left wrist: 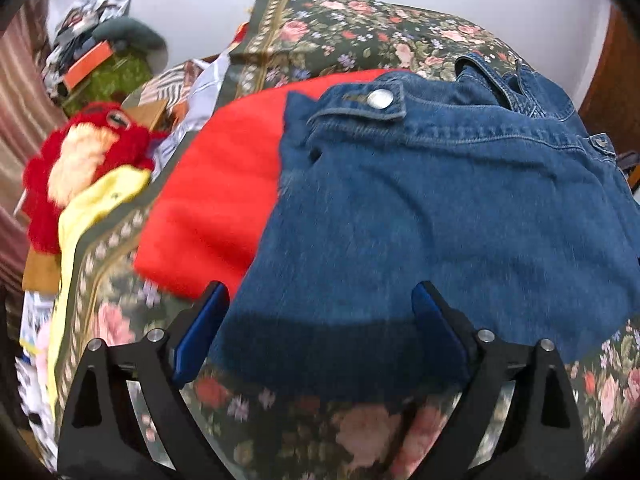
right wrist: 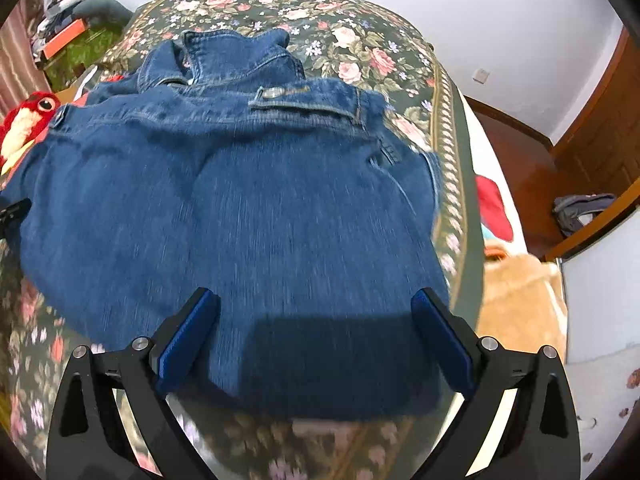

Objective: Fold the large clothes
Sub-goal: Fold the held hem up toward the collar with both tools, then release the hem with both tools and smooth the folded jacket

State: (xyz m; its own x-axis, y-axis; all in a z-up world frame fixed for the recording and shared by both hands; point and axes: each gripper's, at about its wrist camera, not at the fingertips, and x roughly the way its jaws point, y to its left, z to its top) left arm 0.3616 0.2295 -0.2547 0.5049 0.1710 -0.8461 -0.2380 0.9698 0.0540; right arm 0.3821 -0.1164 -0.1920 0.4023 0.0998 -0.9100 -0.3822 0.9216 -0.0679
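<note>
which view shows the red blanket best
The left wrist view: the red blanket lies broad and unhidden beside the denim jacket. In the right wrist view the jacket covers nearly all of it; only a red sliver peeks out.

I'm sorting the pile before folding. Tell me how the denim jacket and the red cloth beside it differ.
The denim jacket is blue, with seams, metal buttons and a collar; the red cloth is plain bright red with no fastenings showing. The jacket lies on top and overlaps the red cloth's edge, so the cloth is partly hidden. Both lie flat on the floral bedspread, untouched by either open gripper.
</note>
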